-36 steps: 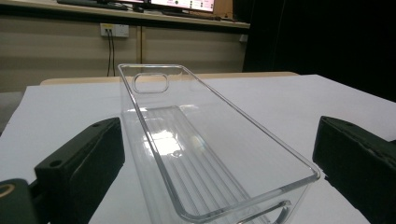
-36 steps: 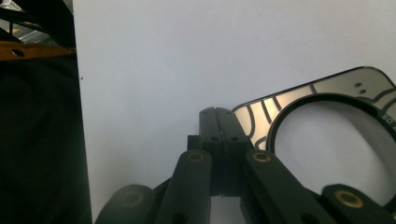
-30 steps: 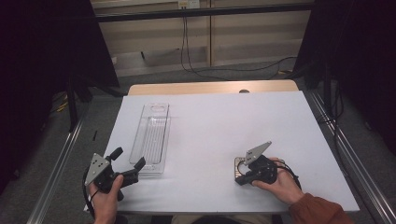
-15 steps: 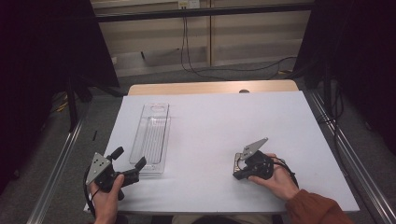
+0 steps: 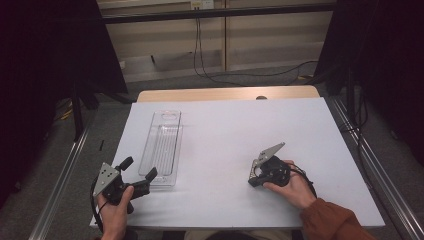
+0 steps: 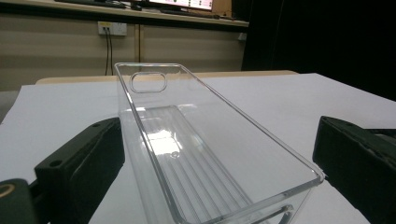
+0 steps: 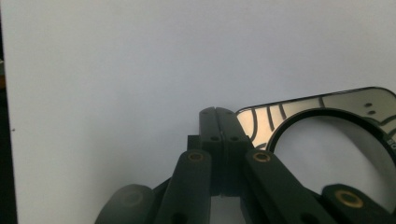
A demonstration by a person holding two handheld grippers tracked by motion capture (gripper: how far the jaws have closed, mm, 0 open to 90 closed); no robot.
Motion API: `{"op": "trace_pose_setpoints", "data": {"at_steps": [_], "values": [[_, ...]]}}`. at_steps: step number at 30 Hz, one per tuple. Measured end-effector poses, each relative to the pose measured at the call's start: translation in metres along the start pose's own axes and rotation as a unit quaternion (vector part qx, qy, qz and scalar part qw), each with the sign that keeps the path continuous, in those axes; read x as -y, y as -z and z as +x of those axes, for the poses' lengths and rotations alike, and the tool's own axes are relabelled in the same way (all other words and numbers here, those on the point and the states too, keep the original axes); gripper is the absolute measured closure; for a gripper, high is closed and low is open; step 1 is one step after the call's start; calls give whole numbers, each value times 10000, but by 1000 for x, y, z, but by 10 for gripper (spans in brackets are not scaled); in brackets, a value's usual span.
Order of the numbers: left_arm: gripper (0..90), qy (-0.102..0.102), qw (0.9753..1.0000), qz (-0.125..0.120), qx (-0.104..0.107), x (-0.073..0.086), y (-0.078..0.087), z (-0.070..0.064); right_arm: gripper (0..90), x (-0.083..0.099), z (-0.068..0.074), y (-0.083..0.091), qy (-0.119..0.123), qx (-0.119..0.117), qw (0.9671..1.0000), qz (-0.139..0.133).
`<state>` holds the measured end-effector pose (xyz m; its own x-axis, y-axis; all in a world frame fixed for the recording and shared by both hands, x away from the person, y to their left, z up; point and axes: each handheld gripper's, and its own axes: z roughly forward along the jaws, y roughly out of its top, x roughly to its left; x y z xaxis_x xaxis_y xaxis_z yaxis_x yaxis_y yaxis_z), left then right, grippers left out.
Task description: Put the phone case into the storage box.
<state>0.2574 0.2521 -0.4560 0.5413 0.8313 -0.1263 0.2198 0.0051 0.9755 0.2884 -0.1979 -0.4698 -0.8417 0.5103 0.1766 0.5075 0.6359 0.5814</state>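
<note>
- On the left part of the white bench lies your clear plastic tray, long and narrow, resting flat with its open side up.
- Its long axis runs away from you, from the near edge of the bench toward the far edge, leaning slightly to the right as it goes.
- The end with the oblong handle cutout points away from you; the plain short end faces your left gripper.
- Your left gripper sits at the near left corner of the bench, its fingers released and spread wide, one on each side of the tray's near end. In the left gripper view the left finger stands just beside the tray wall and the right finger stands near the near right corner; whether either touches the plastic cannot be told.
- Your right gripper rests on the bench well apart from the tray, to its right, with your hand behind it. Its fingers are clenched together with nothing between them.
- The tray carries ribs along its floor but no label, brand or writing that can be read.
</note>
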Motion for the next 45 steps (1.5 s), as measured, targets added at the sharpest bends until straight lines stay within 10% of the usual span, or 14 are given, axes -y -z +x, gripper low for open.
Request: {"op": "trace_pose_setpoints", "data": {"at_steps": [45], "values": [[27,38,10000,-6,-8,0,0,1,900,-10,-30,-5,-497,366,9979,-213]]}}
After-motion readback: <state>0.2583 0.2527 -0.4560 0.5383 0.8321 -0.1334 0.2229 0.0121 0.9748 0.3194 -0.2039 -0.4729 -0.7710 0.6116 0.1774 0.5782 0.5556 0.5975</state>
